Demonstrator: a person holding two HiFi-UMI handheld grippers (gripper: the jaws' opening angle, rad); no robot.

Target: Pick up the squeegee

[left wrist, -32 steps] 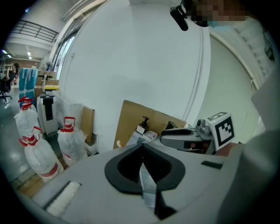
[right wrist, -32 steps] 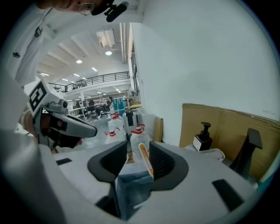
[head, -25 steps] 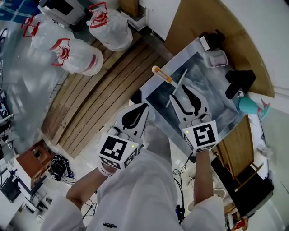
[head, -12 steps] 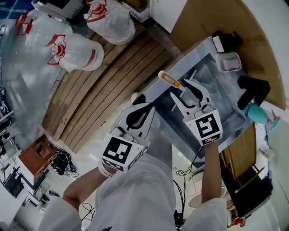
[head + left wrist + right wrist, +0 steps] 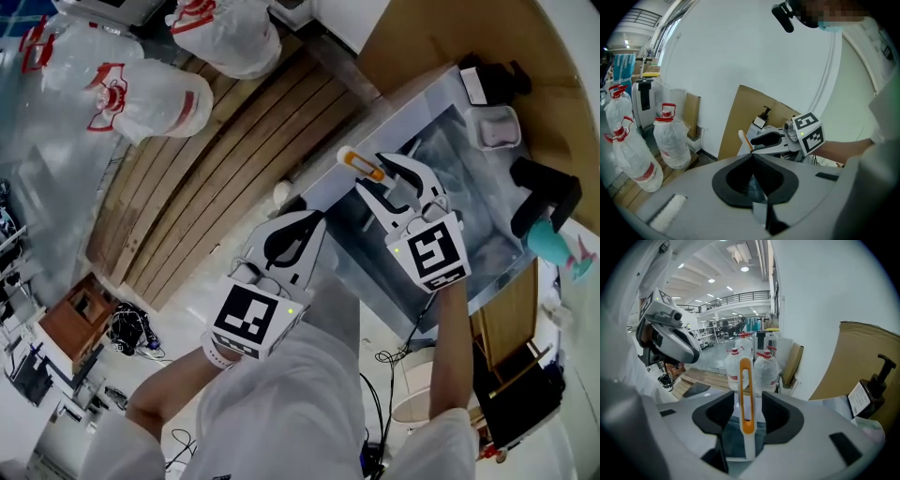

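Note:
The squeegee [image 5: 357, 161] has a white handle with an orange loop end, and that end sticks out over the near-left rim of a steel basin [image 5: 487, 220]. My right gripper [image 5: 375, 178] is open and straddles the handle. In the right gripper view the squeegee handle [image 5: 746, 380] stands upright between the jaws with a gap on each side, and no pad of the right gripper [image 5: 747, 401] touches it. The left gripper [image 5: 313, 221] hovers left of the basin, shut and empty. Its tips meet in the left gripper view [image 5: 752, 155].
Water jugs with red handles [image 5: 141, 98] sit on a wooden pallet [image 5: 216, 159] at the left. A white tub [image 5: 497, 127], a black pump dispenser [image 5: 544, 192] and a teal spray bottle [image 5: 553, 239] stand round the basin. Cardboard [image 5: 422, 37] lines the wall.
The right gripper has come down and forward to the basin's rim, so the squeegee handle now stands between its jaws. The left gripper has sunk a little and stayed shut.

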